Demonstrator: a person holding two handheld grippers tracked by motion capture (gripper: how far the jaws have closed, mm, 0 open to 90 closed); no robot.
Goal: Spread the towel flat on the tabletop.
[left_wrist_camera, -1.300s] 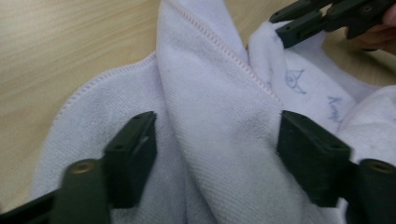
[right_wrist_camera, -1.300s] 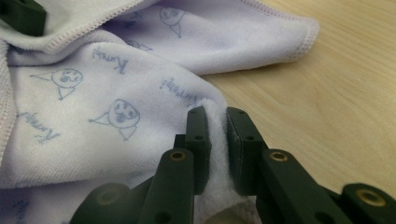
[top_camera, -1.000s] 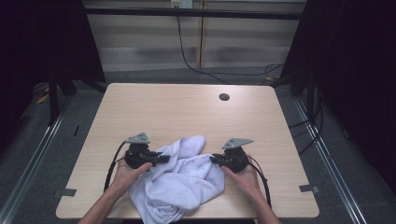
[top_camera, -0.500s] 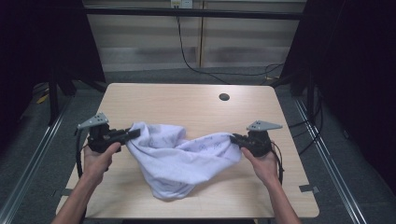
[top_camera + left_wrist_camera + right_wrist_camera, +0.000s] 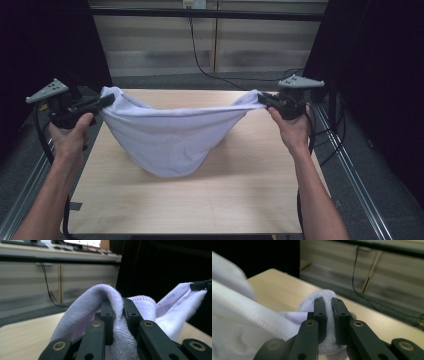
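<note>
Fuzzy terry towel point(image 5: 170, 140), matt wood table point(image 5: 200, 200)

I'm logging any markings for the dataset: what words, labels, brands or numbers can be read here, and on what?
None can be read.
White towel, left gripper view: faint grey printed marks near its far corner, too small and blurred to read.
Grey plates on the left gripper and right gripper: dark dots, no text.
Table: no markings.
</note>
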